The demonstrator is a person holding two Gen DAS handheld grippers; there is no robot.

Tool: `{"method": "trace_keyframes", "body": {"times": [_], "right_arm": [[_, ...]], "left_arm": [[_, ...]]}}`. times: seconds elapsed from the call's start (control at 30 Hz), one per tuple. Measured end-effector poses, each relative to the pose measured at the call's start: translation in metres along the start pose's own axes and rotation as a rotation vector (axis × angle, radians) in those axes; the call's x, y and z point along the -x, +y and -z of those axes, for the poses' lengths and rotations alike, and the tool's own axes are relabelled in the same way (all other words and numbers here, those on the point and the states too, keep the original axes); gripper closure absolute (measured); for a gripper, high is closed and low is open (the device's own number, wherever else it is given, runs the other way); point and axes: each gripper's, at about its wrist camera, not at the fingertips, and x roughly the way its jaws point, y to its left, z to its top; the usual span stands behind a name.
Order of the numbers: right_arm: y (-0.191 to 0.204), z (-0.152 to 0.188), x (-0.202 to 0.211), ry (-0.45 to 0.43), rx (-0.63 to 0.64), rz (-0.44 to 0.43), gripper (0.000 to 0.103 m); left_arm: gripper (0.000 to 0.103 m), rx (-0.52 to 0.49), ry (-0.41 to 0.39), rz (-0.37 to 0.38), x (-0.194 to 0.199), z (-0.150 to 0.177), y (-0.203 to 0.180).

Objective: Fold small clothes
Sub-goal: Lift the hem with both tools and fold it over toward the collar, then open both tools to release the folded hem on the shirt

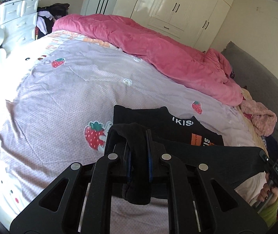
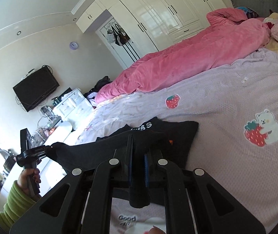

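Observation:
A small black shirt (image 1: 179, 132) with white lettering and an orange patch lies partly on the lilac strawberry-print bedspread (image 1: 64, 89). My left gripper (image 1: 139, 132) is shut on one corner of the shirt's near edge, black cloth bunched between its blue pads. My right gripper (image 2: 139, 138) is shut on the other corner of the black shirt (image 2: 178, 134). The edge stretches taut between both grippers, lifted off the bed, while the far part rests flat. In the left wrist view the right gripper (image 1: 263, 156) shows at the right. The left gripper (image 2: 49, 148) appears at the left of the right wrist view.
A rumpled pink quilt (image 1: 158, 52) runs along the far side of the bed. White wardrobes (image 1: 174, 9) stand behind it. A fluffy pink garment (image 1: 259, 117) lies near the grey headboard (image 1: 259, 74). A white drawer unit (image 1: 18, 17) and a wall television (image 2: 35, 87) stand past the bed's foot.

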Motion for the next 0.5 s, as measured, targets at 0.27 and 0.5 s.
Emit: {"method": "trace_keyframes", "body": {"times": [0.27,0.5], "right_arm": [[-0.03,-0.003,-0.061,0.083,-0.078,0.14,0.095],[-0.044,0.017,-0.096,0.132,-0.079,0.276,0.088]], "left_arm": [[0.097,0.047,0.085,0.009,-0.067,-0.006,0.019],[0.091,0.064,0.096,0.026,-0.097,0.0,0.031]]}}
